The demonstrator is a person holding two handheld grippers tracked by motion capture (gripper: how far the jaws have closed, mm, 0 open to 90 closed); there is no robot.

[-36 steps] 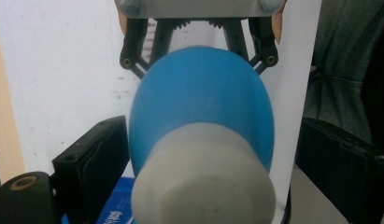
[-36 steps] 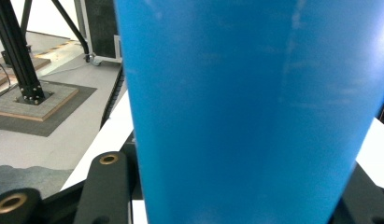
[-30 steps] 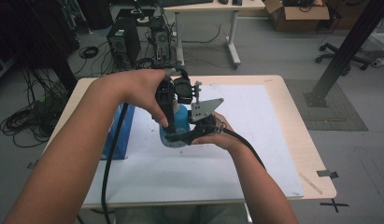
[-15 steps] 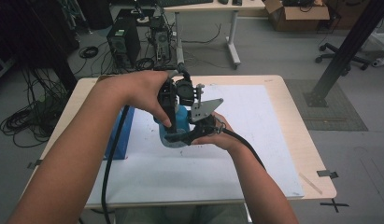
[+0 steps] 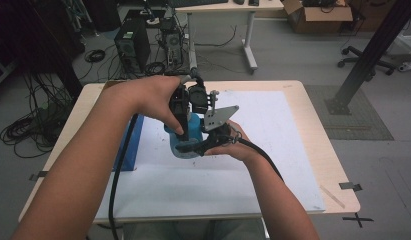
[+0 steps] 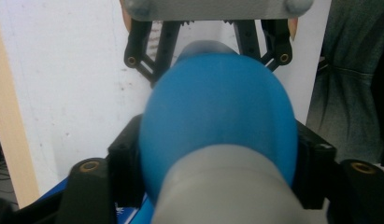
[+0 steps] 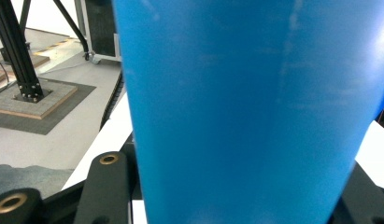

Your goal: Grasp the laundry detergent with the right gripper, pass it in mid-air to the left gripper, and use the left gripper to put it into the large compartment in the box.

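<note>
A blue bottle [image 5: 192, 131] with a grey cap [image 6: 227, 186] stands upright over the white mat [image 5: 273, 150], between both hands. My left gripper [image 5: 184, 111] comes down on its top. Its jaws have just been closing and now press the bottle's upper part [image 6: 217, 116] from both sides, so the left gripper [image 6: 217, 158] is shut on it. My right gripper [image 5: 200, 145] reaches in from the right and is shut on the lower body; the blue wall [image 7: 245, 102] sits between the right gripper's [image 7: 236, 186] jaws. The bottle's base is hidden by the hands.
A flat blue box [image 5: 128, 145] lies at the mat's left edge. The wooden table [image 5: 323, 145] shows beyond the mat on the right. On the floor behind are computer towers [image 5: 128, 45], cables, a white desk and a black frame post [image 5: 368, 55].
</note>
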